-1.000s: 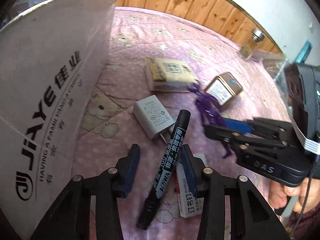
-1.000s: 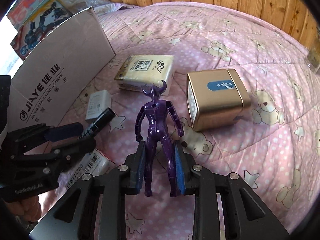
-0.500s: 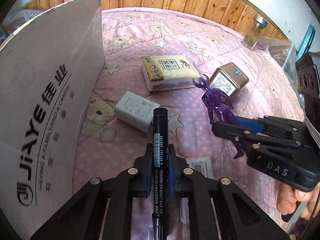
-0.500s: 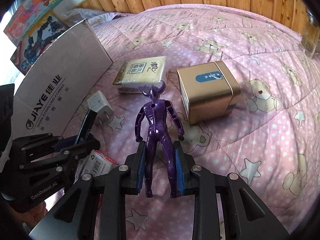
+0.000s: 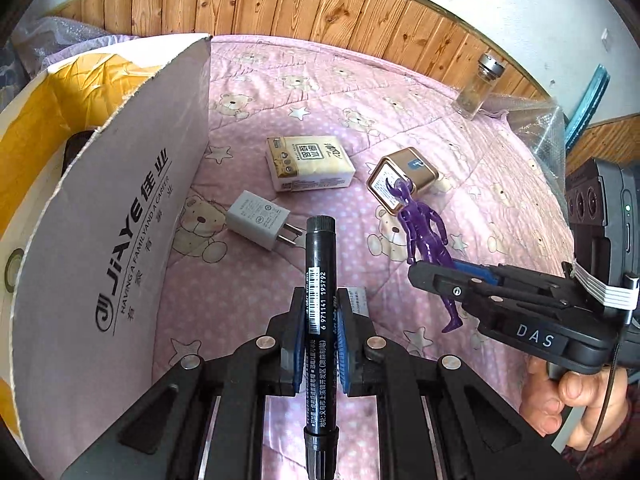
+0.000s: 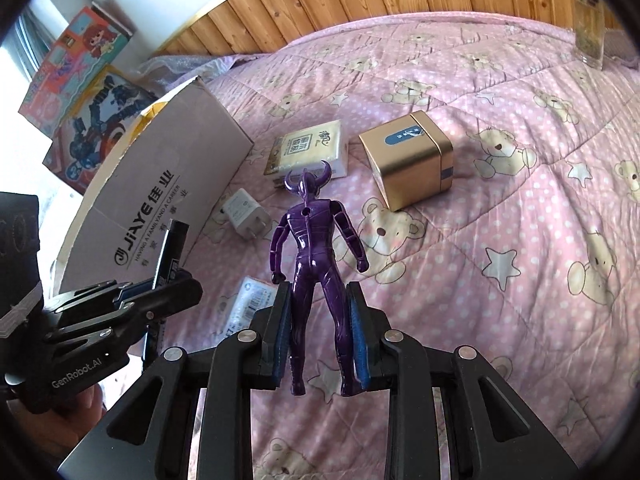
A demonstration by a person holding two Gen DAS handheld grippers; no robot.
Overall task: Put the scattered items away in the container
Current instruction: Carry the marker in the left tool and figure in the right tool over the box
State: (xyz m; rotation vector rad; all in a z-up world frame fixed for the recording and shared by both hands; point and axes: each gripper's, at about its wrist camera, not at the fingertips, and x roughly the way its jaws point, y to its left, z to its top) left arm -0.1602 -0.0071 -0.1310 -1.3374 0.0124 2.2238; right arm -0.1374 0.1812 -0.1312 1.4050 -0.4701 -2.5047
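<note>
Currently, scene: a bed (image 5: 500, 208) under a pink quilt with bears and stars; a wooden wall behind it
Left gripper (image 5: 319, 338): its blue-padded fingers (image 5: 297, 350) are closed on a black marker (image 5: 319, 320); the marker lies along them, its cap end pointing forward, above the quilt
Right gripper (image 6: 319, 334): its fingers (image 6: 280, 336) clamp the legs of a purple horned figure (image 6: 314, 248); the figure stands upright between them, back to the camera, lifted off the quilt
Right hand (image 5: 572, 400): wrapped round the handle of the right gripper, at the lower right of the left wrist view
Container: a cardboard box (image 5: 100, 248) printed JIAYE stands at the left, open at the top, yellow inside; something dark lies in it, too hidden to name
Still on the quilt: a white charger plug (image 5: 260, 226) near the box wall; a tissue pack (image 5: 310, 162) beyond it; a gold tin (image 6: 406, 166) just beside the pack; a small white printed box (image 6: 242, 308) under the two grippers
Far edge: a glass jar (image 5: 478, 86) with a metal lid, well apart from the rest
Beyond the box: coloured toy boxes (image 6: 80, 92) stacked by the wall
</note>
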